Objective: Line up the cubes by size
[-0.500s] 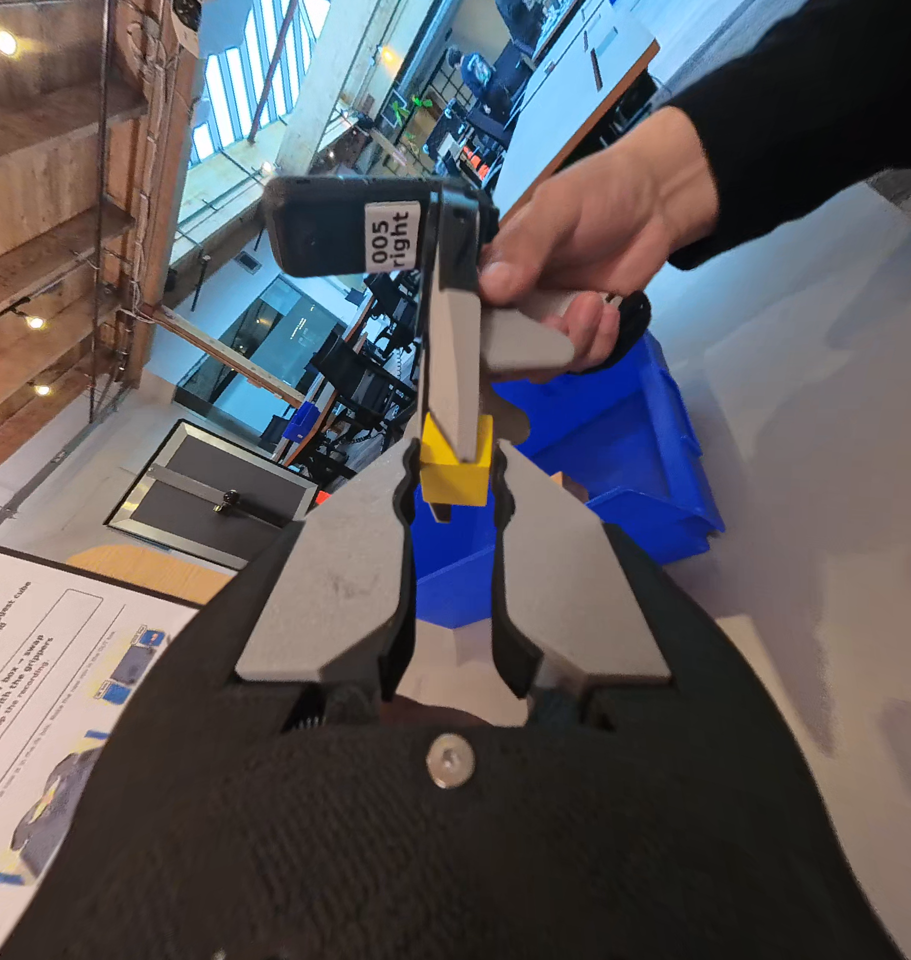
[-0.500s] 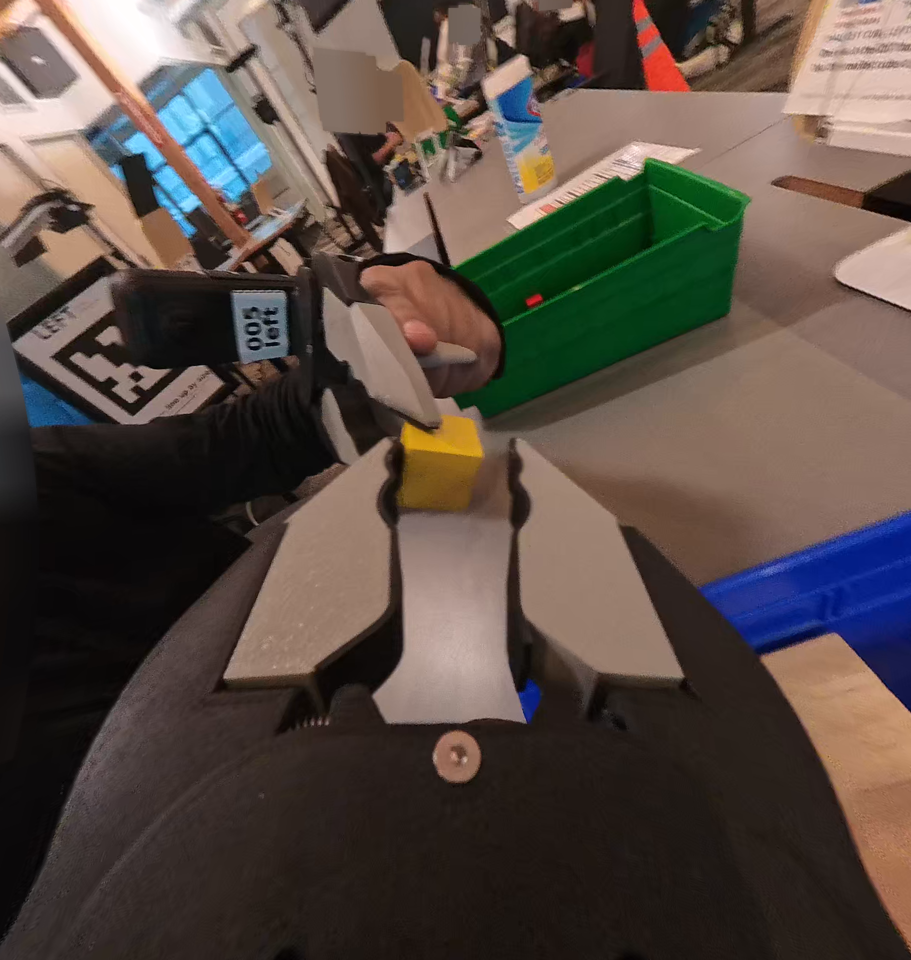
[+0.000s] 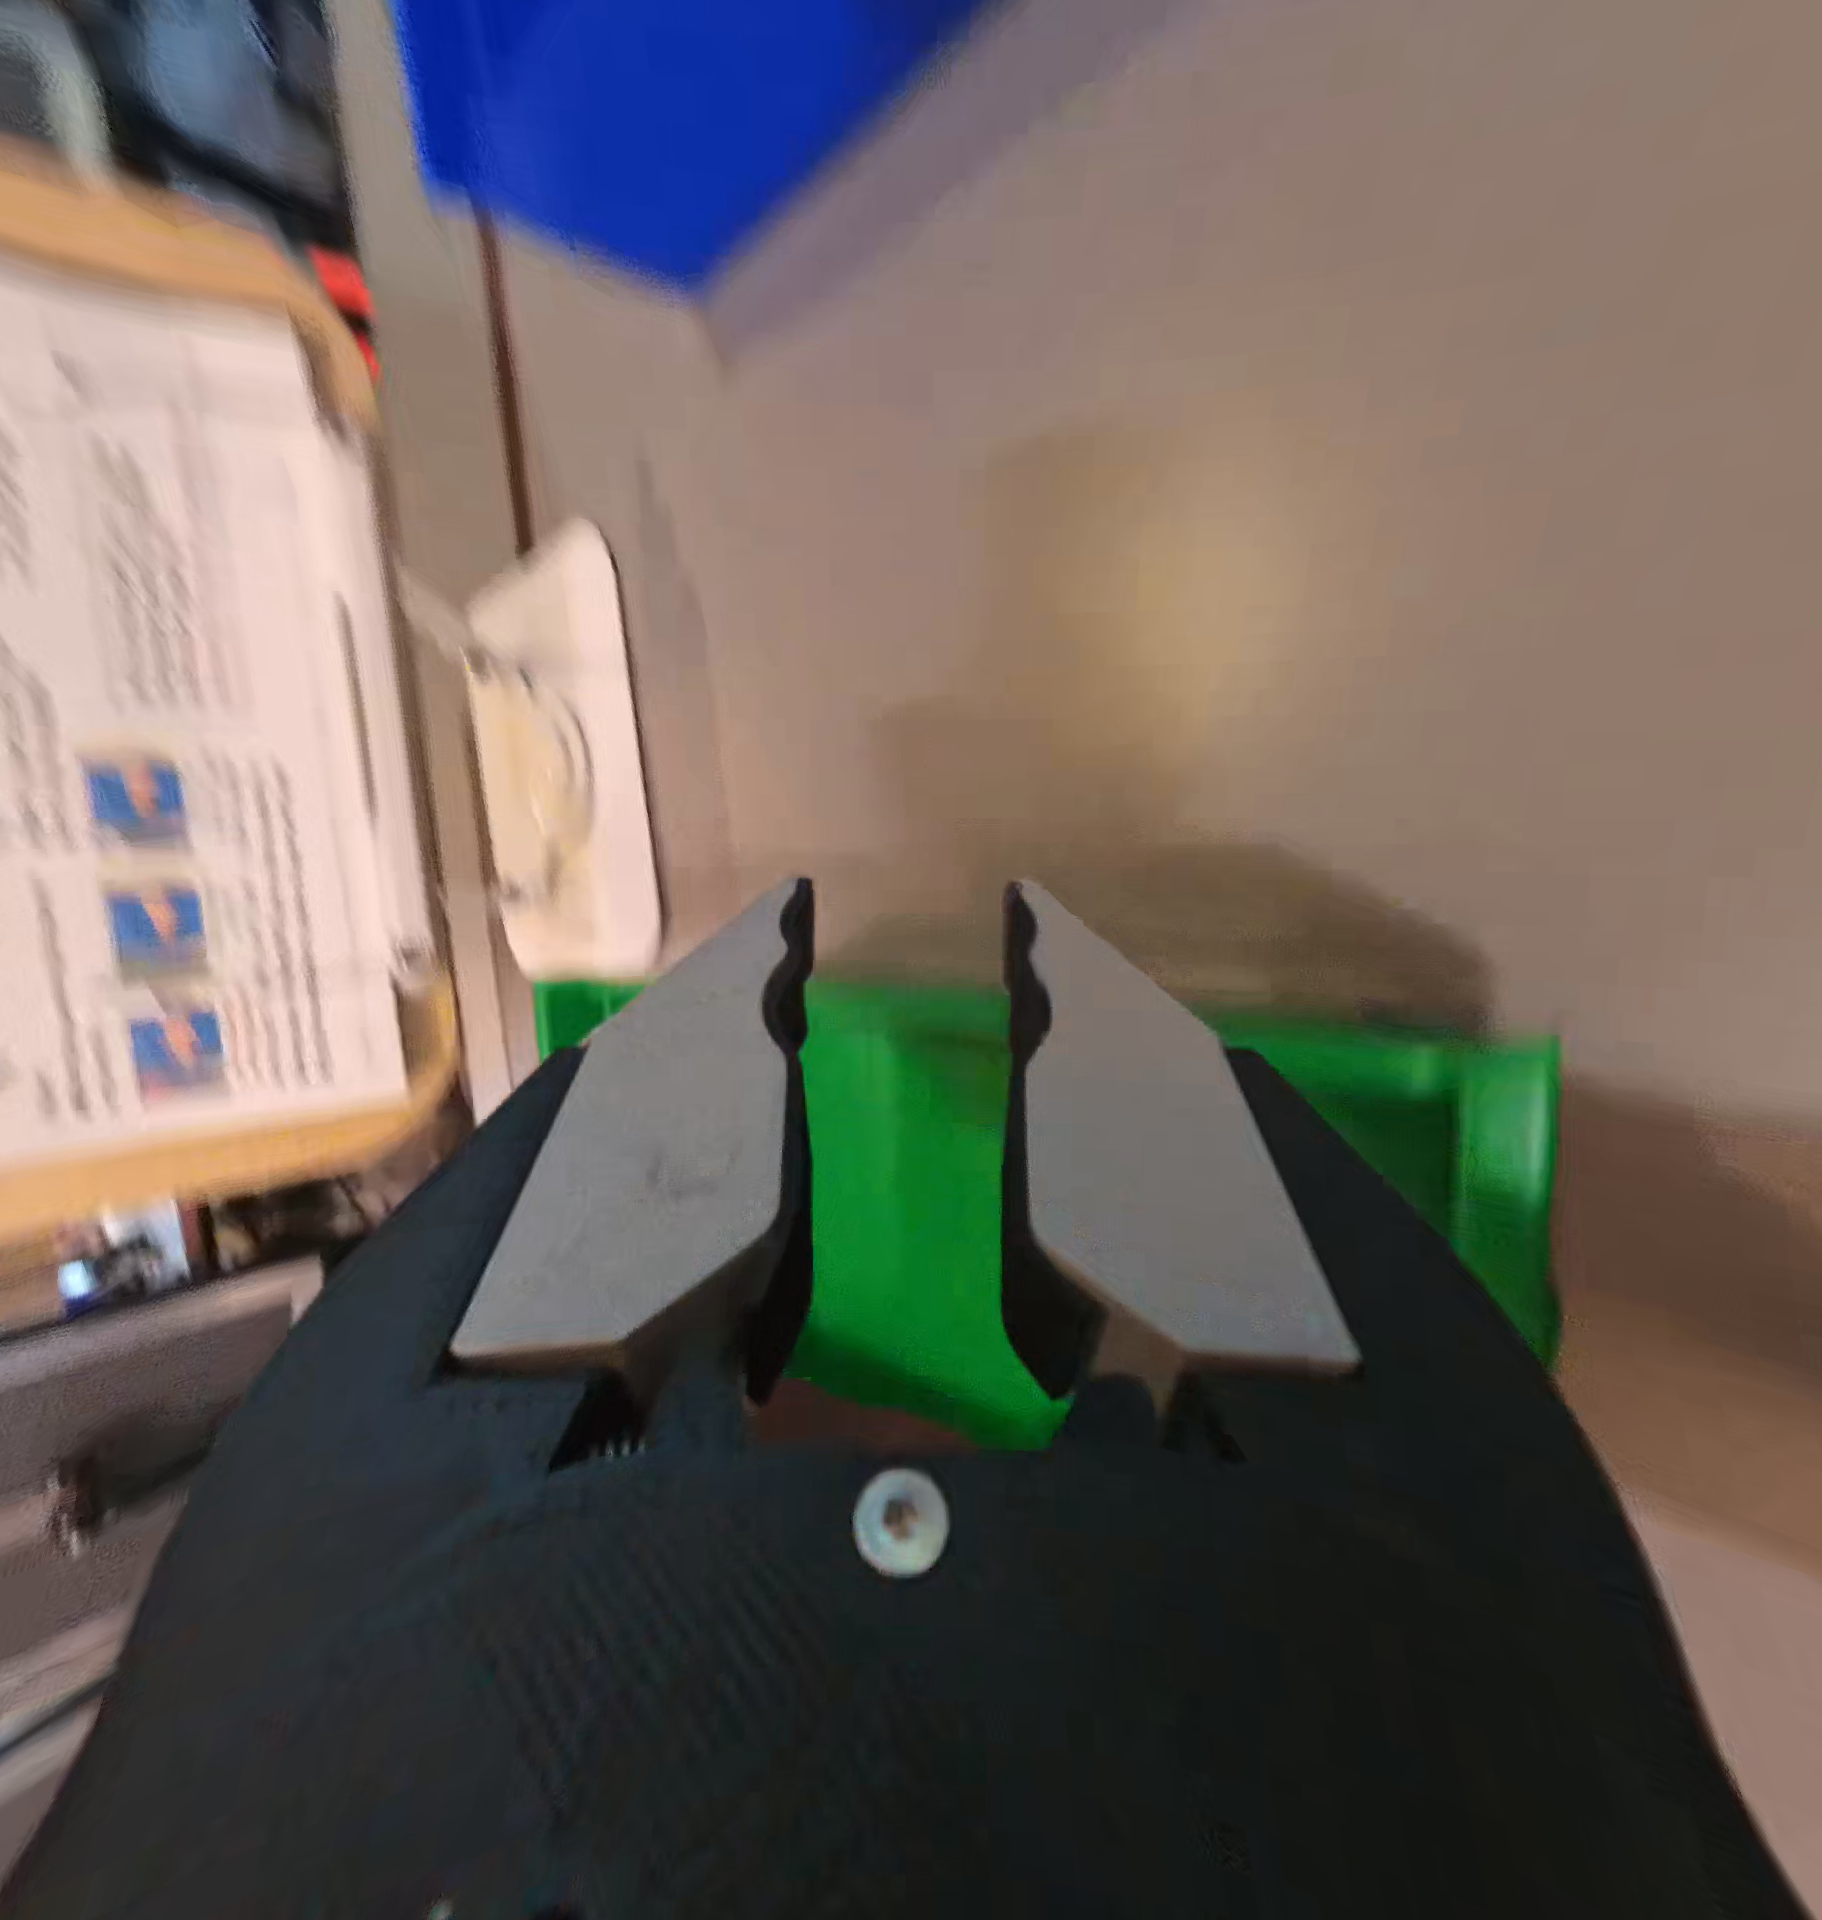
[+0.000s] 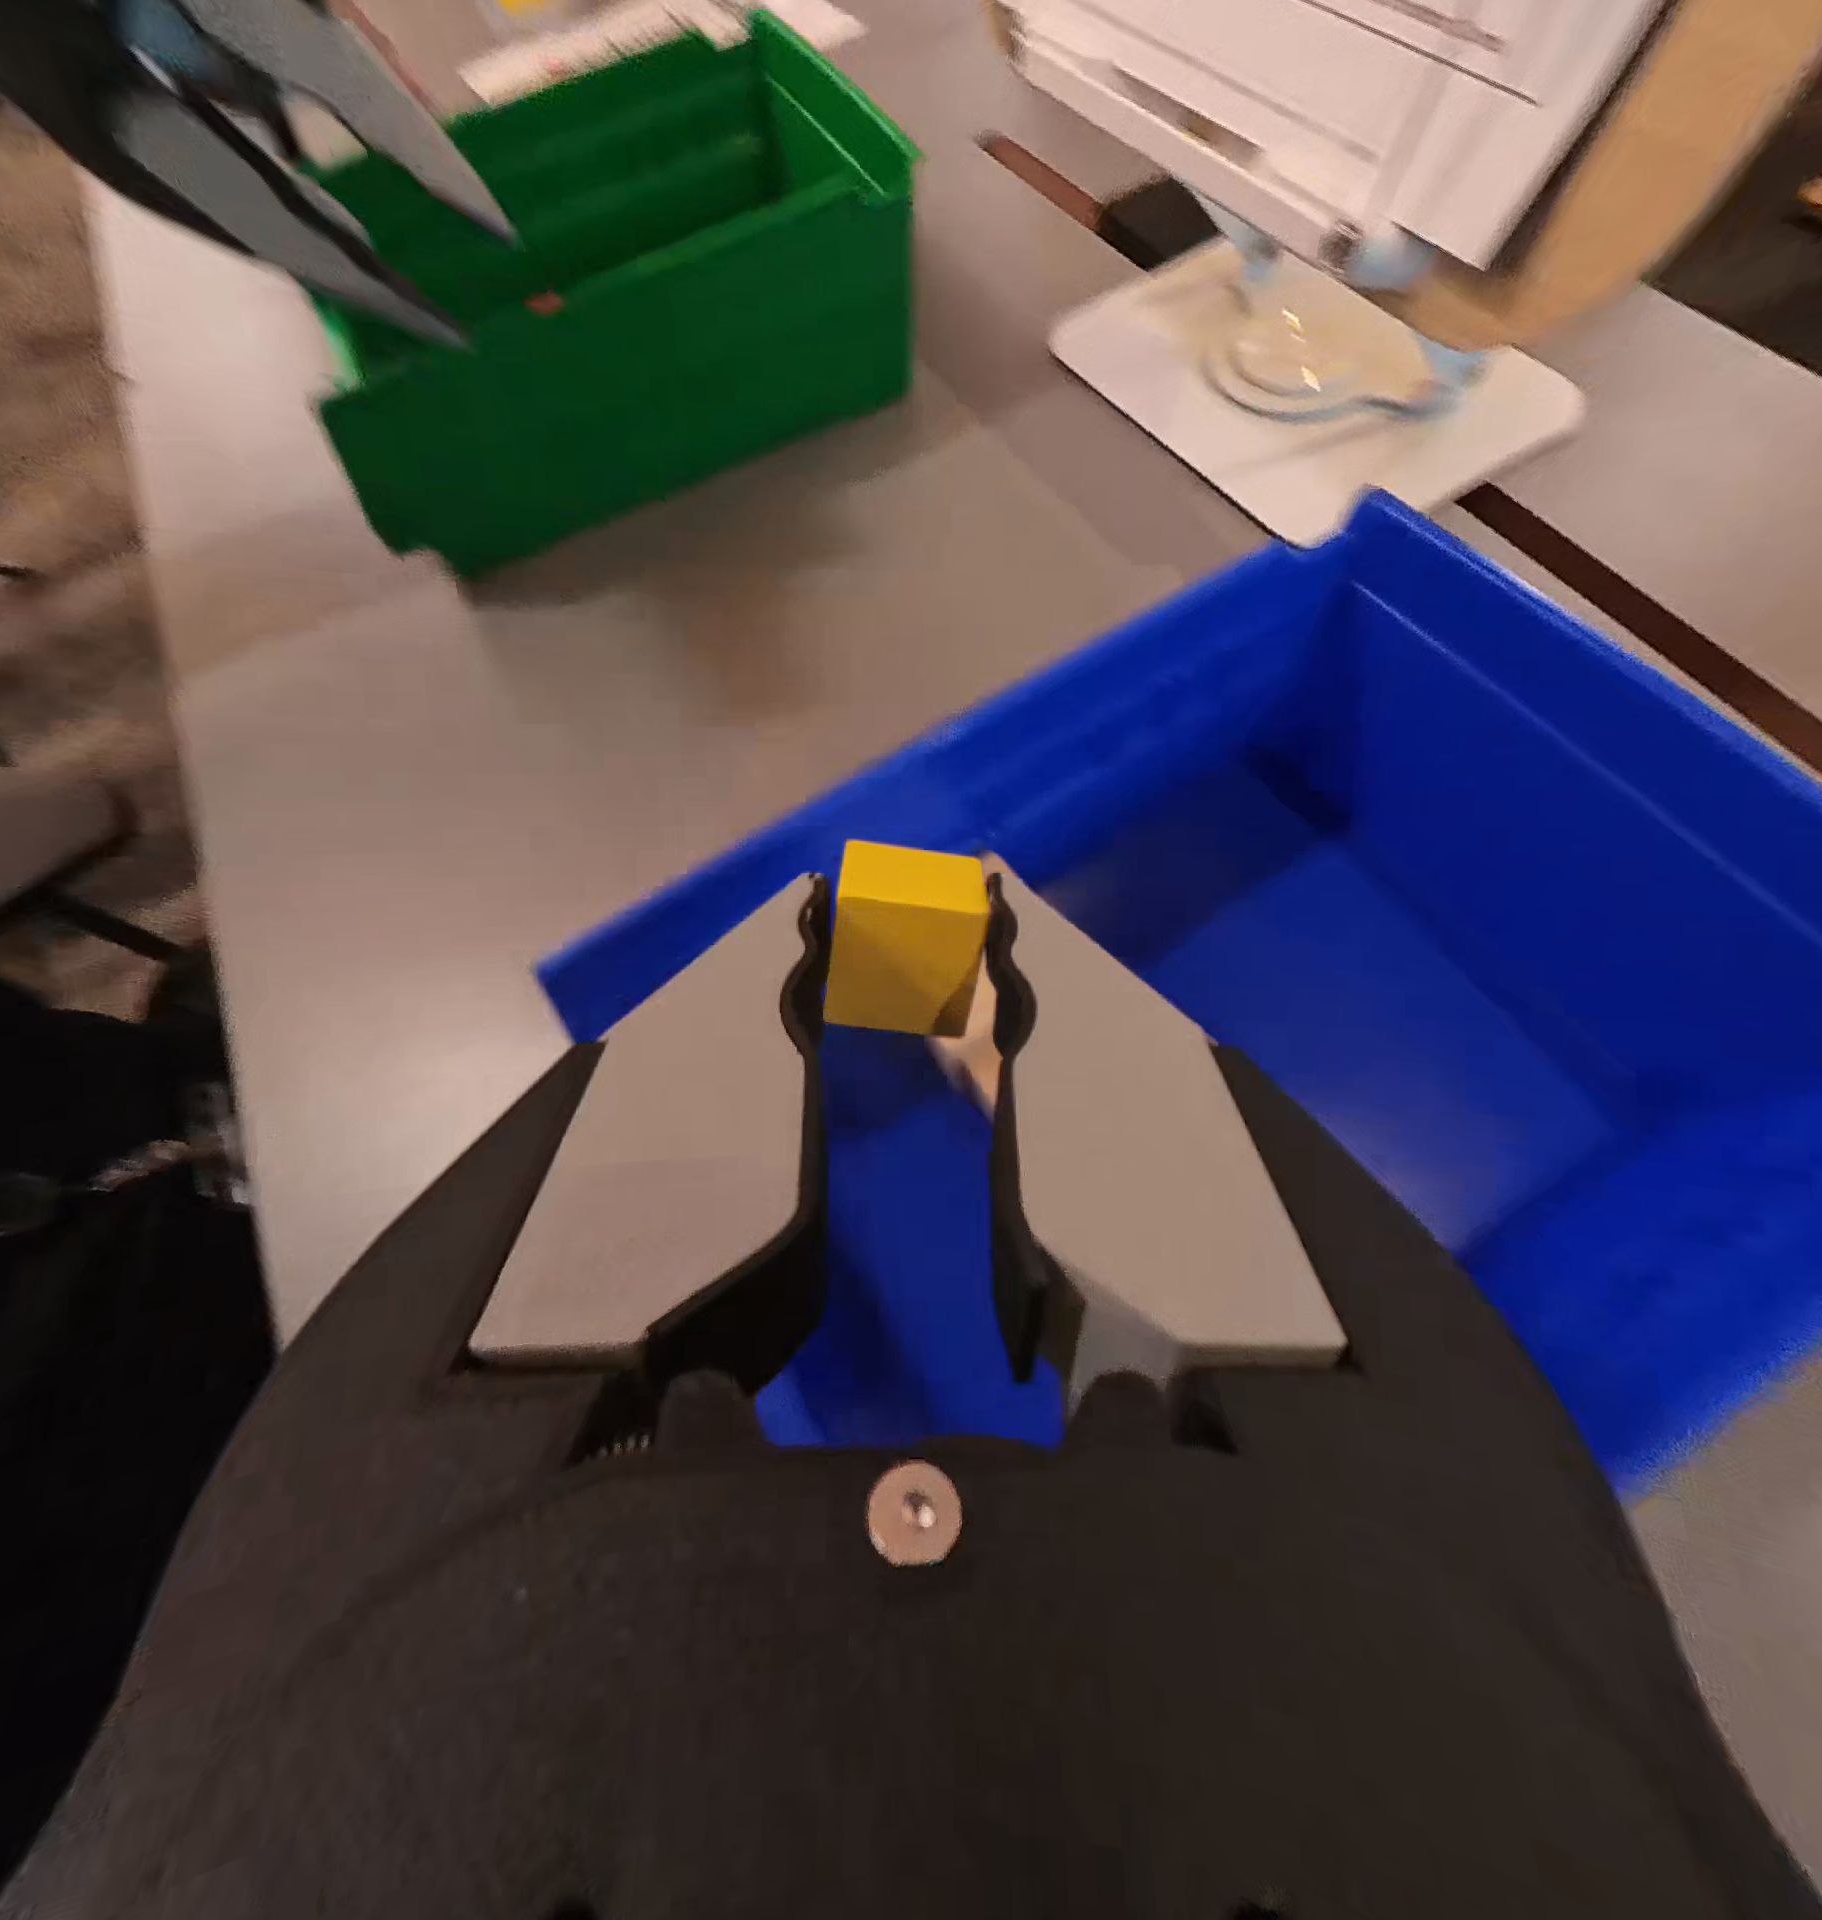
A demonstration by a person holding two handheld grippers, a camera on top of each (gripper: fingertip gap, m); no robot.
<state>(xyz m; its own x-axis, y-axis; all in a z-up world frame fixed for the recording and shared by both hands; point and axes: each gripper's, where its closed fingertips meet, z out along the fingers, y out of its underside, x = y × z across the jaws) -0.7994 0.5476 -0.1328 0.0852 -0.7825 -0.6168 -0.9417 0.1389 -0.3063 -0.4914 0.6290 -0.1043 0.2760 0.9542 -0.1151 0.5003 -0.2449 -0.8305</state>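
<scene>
In the right wrist view my right gripper point(image 4: 904, 904) is shut on a small yellow cube point(image 4: 905, 935), pinched at the fingertips. It hangs over the near wall of the blue bin point(image 4: 1302, 665). A pale wooden piece point(image 4: 974, 1055) shows just under the cube; I cannot tell what it is. My left gripper point(image 3: 907, 904) is open and empty, pointing down at the green bin point(image 3: 1406, 1070); this view is blurred. The left gripper point(image 4: 486, 289) also shows at the top left of the right wrist view, over the green bin point(image 4: 626, 416).
A small red thing point(image 4: 545, 303) lies inside the green bin. A white base plate point(image 4: 1489, 436) with a clear stand holds a board with printed sheets point(image 3: 159, 727). The grey table point(image 4: 574, 727) runs between the two bins.
The yellow cube has passed from my left gripper to my right. The left gripper has opened and swung away over the green bin. The right gripper has moved over the blue bin with the cube.
</scene>
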